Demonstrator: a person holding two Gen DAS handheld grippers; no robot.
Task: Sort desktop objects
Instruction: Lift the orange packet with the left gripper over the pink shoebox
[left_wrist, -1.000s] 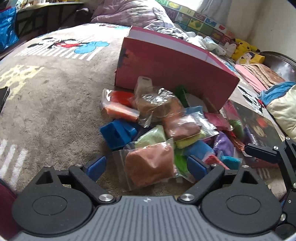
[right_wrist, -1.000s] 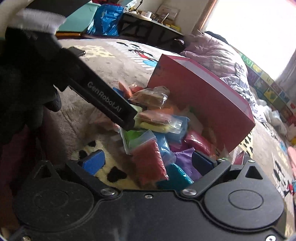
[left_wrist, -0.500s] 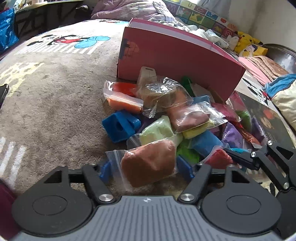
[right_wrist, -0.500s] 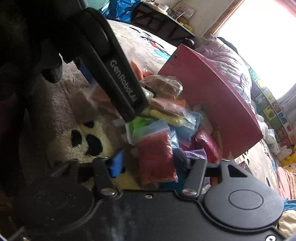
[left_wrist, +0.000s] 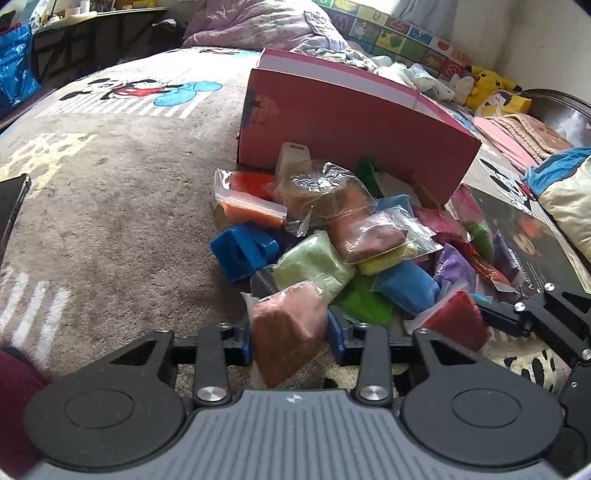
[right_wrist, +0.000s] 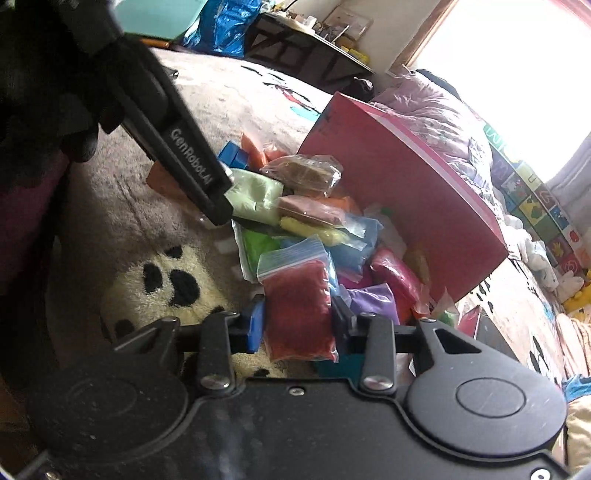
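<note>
A pile of clay bags (left_wrist: 369, 243) in many colours lies on the carpet in front of a pink box (left_wrist: 354, 136). My left gripper (left_wrist: 291, 338) is shut on a brown clay bag (left_wrist: 288, 328) at the pile's near edge. My right gripper (right_wrist: 297, 325) is shut on a red clay bag (right_wrist: 297, 302), which also shows in the left wrist view (left_wrist: 456, 321). The left gripper's body (right_wrist: 184, 162) crosses the right wrist view above the pile (right_wrist: 314, 221).
A blue plastic block (left_wrist: 243, 251) lies left of the pile. A dark booklet (left_wrist: 528, 243) lies to the right. A phone (left_wrist: 13, 206) sits at the far left. Bedding and plush toys (left_wrist: 491, 88) lie behind the box.
Both grippers have closed: the left on the brown bag, the right on the red bag. Both have drawn in closer to the pile.
</note>
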